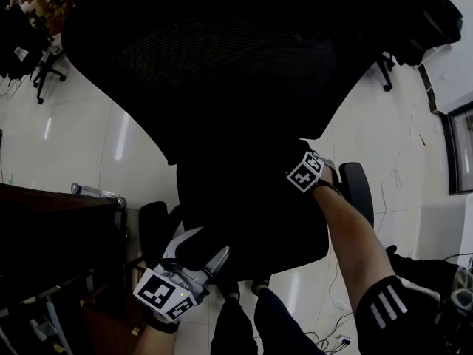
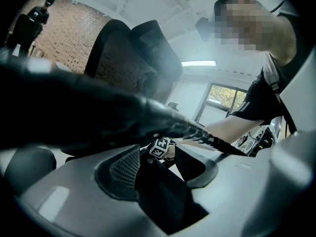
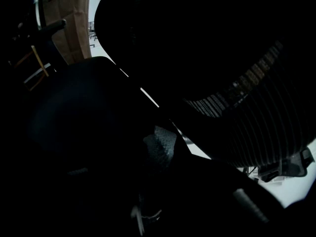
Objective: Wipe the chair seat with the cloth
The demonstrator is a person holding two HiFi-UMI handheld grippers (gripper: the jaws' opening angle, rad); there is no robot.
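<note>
Glossy pale floor tiles [image 1: 74,146] surround a black office chair, w/ a dark desk [image 1: 52,220] off to the person's left. Its chair back [image 1: 222,58] is ribbed mesh on a curved frame. The chair seat [image 1: 251,220] below is a matte black pad, flanked by a padded armrest [image 1: 356,191].

The left gripper [image 1: 203,256] sits at the seat's front-left corner. Its grey plastic jaws stand fairly wide, and the waffle-textured pads [image 2: 122,168] have a dark wedge filling the gap between them. That wedge is prob. the seat's thick edge, so the gripper looks clamped there, likely to stop the chair swivelling or rolling during wiping.

The right gripper [image 1: 301,170] reaches over the seat's rear-right area, near the back, w/ the forearm [image 1: 347,235] stretched across. That placement fits a wiping stroke. Its own view is nearly black; only a small pebbled patch [image 3: 160,147] shows, maybe a pad or fabric. So its jaw state can't be read, nor what it holds.

No cloth can be picked out for certain anywhere. If it's dark, it blends into the seat under the right gripper.
</note>
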